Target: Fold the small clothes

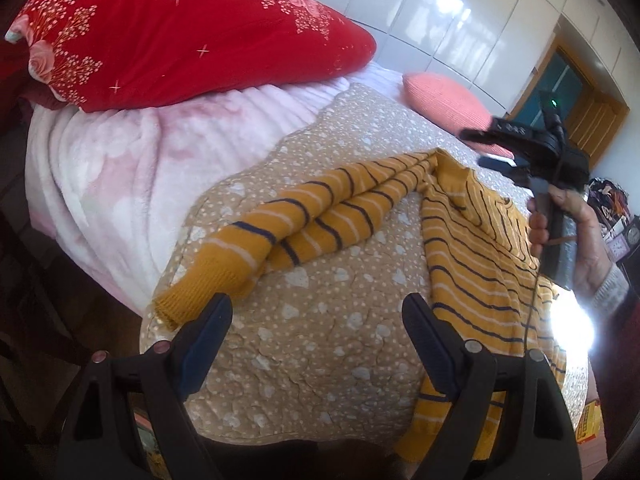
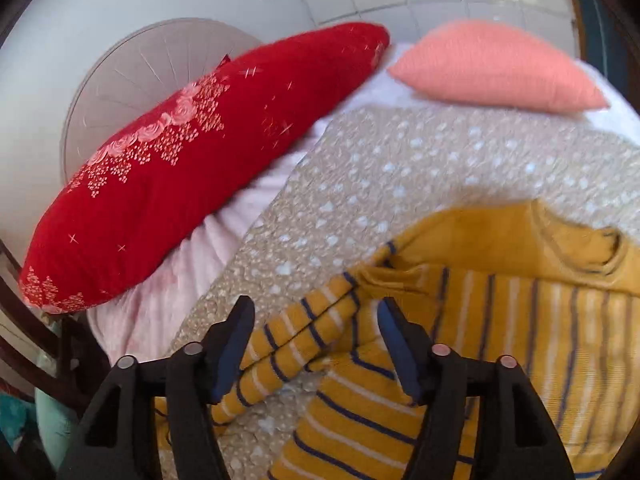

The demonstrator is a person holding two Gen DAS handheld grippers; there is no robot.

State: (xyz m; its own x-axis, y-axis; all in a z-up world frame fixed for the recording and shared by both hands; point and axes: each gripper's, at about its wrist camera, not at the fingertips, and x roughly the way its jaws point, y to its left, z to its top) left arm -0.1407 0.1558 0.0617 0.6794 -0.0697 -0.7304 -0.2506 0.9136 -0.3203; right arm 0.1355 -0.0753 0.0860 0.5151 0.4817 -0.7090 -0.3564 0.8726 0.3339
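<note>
A small yellow sweater point(image 1: 472, 248) with navy and white stripes lies flat on the tan dotted quilt point(image 1: 340, 360). One sleeve point(image 1: 304, 220) stretches out to the left, its cuff by my left gripper's left finger. My left gripper point(image 1: 316, 312) is open over bare quilt between the cuff and the sweater's hem, holding nothing. My right gripper point(image 1: 480, 148), held by a hand point(image 1: 568, 240), hovers over the sweater's shoulder. In the right wrist view my right gripper point(image 2: 316, 308) is open, with the sleeve point(image 2: 296, 336) lying below between the jaws, unpinched, next to the sweater body point(image 2: 540, 320).
A large red flowered pillow point(image 1: 180, 32) rests on a pink fleece blanket point(image 1: 140, 160) at the far left. A salmon pillow point(image 1: 444, 100) sits at the head of the bed. White wardrobe doors point(image 1: 460, 12) stand behind. The quilt's edge drops off at the near left.
</note>
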